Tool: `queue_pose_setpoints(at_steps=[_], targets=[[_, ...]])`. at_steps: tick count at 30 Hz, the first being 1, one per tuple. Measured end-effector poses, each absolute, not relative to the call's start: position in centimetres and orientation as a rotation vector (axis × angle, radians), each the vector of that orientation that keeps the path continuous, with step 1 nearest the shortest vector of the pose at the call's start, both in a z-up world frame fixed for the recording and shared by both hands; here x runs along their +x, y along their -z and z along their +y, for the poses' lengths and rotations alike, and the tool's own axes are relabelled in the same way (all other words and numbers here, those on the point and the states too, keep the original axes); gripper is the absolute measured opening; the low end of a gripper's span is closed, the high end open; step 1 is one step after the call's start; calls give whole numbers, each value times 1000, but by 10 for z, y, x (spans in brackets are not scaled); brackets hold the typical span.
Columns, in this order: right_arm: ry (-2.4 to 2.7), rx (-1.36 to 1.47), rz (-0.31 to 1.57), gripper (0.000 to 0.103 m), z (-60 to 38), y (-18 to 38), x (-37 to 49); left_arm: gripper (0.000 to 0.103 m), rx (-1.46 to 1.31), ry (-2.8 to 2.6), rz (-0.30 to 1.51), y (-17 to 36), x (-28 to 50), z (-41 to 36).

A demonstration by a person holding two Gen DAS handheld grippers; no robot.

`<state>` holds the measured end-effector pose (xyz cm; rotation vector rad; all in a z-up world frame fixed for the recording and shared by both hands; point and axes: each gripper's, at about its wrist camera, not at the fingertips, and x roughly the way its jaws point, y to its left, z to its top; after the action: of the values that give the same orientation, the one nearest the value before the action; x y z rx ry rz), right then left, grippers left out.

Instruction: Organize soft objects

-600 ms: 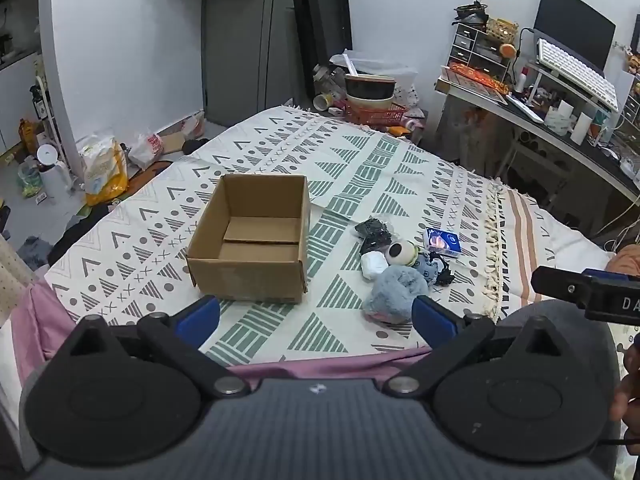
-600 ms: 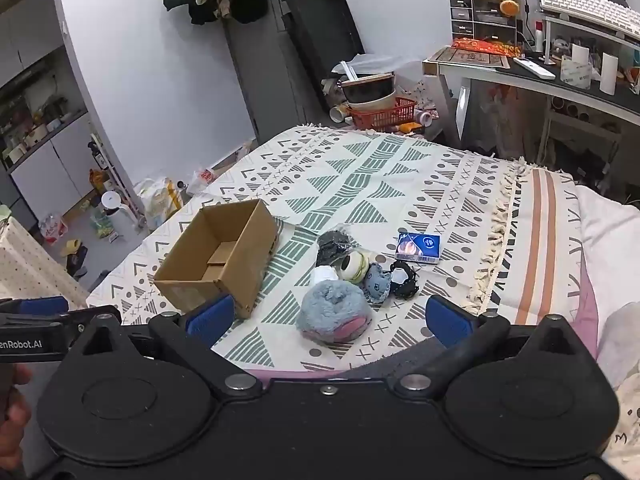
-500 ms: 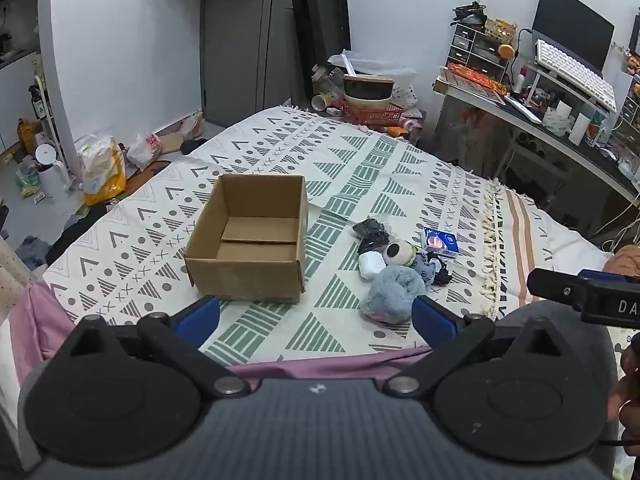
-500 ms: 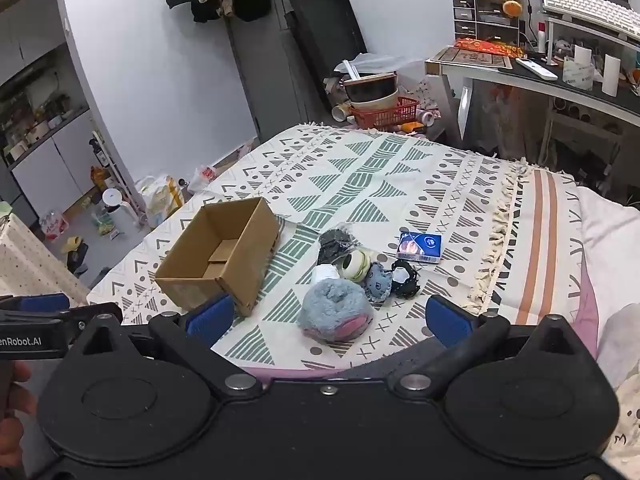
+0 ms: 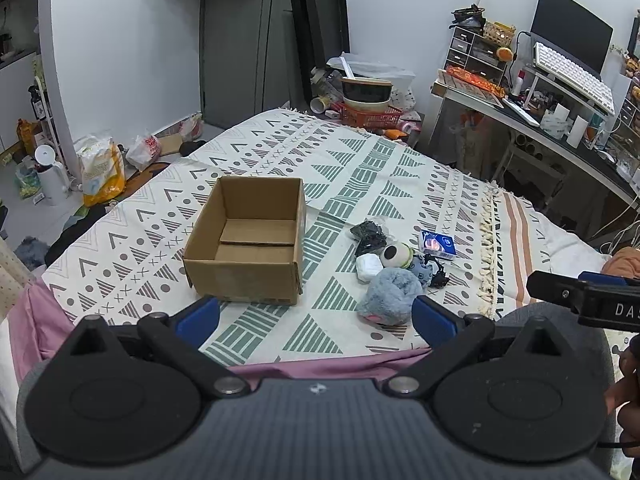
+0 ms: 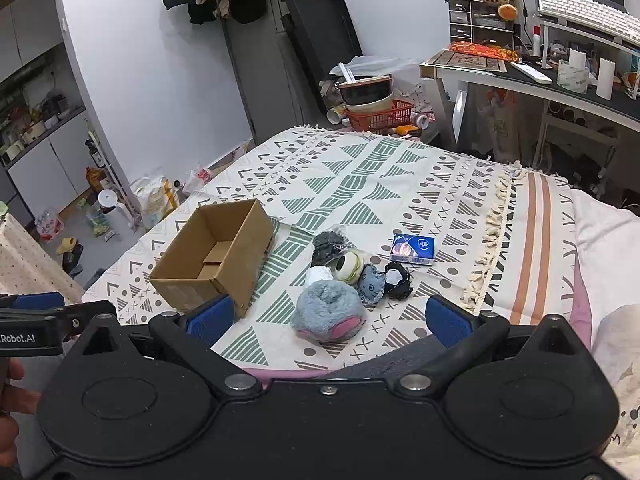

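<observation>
An open, empty cardboard box (image 5: 248,240) (image 6: 216,258) stands on the patterned bedspread (image 5: 360,168). To its right lies a cluster of small soft things: a fluffy grey-blue plush (image 5: 390,291) (image 6: 330,312), a white bundle (image 5: 369,267), a round cream eye-like toy (image 5: 396,255) (image 6: 349,266), black fabric pieces (image 5: 368,234) (image 6: 328,242) and a blue tissue pack (image 5: 437,243) (image 6: 413,249). My left gripper (image 5: 316,314) is open over the bed's near edge, short of the box and the plush. My right gripper (image 6: 328,316) is open too, with the plush seen between its fingers, untouched.
A desk (image 6: 560,84) with a keyboard and clutter runs along the right wall. A red basket with bowls (image 5: 370,110) sits beyond the bed's far end. Bags and a white kettle (image 5: 52,176) lie on the floor at left. A person's hand (image 5: 628,400) holds the other gripper.
Both grippers have drifted slightly; the box and the soft things sit a touch differently in each view. Nothing was grasped or moved on the bed.
</observation>
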<state>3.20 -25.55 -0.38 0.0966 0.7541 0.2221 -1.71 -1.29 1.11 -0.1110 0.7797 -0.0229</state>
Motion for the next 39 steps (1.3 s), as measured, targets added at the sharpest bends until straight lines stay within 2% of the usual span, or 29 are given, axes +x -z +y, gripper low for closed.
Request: queue_pose_setpoints(at_steps=[39], targets=[[-227,102,754,103,-262,4,28,101,-100,16,774,-17,-16,-23]])
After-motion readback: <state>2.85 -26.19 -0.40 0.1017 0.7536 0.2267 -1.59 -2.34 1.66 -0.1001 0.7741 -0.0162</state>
